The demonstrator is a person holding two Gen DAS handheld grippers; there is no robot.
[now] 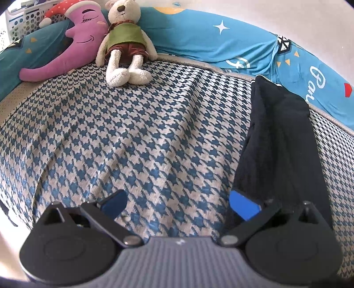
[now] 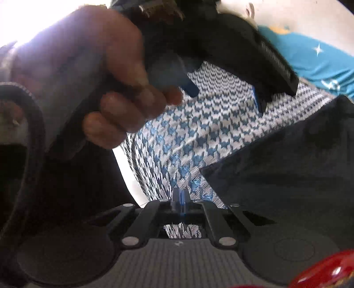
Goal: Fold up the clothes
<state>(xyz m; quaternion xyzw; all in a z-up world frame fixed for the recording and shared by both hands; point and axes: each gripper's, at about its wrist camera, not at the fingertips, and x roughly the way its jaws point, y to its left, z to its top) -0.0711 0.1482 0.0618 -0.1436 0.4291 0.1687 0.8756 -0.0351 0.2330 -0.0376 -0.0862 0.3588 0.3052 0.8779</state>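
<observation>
A dark navy garment [image 1: 278, 137] lies as a long folded strip on the right side of the houndstooth bed cover [image 1: 137, 137]. My left gripper [image 1: 178, 203] hovers over the cover with its blue pads [image 1: 243, 205] wide apart; the right pad sits just at the garment's near left edge. In the right wrist view my right gripper [image 2: 181, 197] is shut, its fingers pressed together over the cover, just left of the garment's [image 2: 287, 166] edge. No cloth shows between them. A hand [image 2: 115, 93] holds the left gripper [image 2: 223, 97] above, open.
A white plush rabbit [image 1: 126, 44] and a pink moon pillow [image 1: 73, 48] lean at the head of the bed. A blue patterned quilt [image 1: 221, 42] runs along the back. A white perforated basket [image 1: 24, 20] stands far left. A red object [image 2: 320, 272] shows at the right wrist view's lower corner.
</observation>
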